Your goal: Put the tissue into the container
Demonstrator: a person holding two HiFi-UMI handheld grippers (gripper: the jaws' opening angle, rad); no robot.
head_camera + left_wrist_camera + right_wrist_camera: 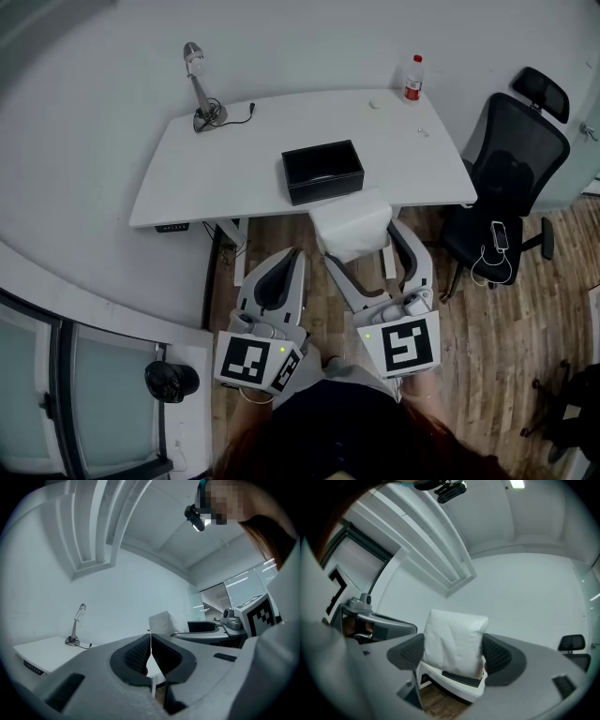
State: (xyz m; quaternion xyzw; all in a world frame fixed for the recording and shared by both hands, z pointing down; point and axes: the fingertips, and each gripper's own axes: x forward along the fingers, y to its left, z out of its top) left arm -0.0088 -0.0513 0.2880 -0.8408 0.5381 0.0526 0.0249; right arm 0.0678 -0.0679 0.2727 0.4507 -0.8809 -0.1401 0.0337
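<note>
- White and soft-looking, the tissue (352,225) is a puffy, pillow-shaped pack with a creased wrapper and rounded corners.
- Your right gripper (361,239) is clamped on the tissue. In the right gripper view the gripper (454,653) presses the pack (452,641) from both sides with dark, ribbed pads (499,656).
- Your left gripper (292,255) holds nothing. In the left gripper view it (150,641) has its two ribbed black pads (136,656) pressed together, with only a thin seam between them.
- Both grippers have smooth grey plastic shells, and each carries a cube with black and white square markers at the lower middle of the head view.
- The container (322,171) is a rectangular black box with thin upright walls and an open top. It sits near the front edge of the table (234,178), at the centre of the head view.
- In the head view the tissue hangs just below and to the right of the container, over the table's front edge. It is apart from the box.
- The table is smooth, white and curved at its front. A slim metal desk lamp (202,89) stands at its upper left, and a clear bottle (412,79) with a red cap and label stands at its upper right.
- The floor (487,347) is brown wood planks, and the wall behind is plain pale grey.
- A black mesh office chair (511,178) stands at the right of the frame.
</note>
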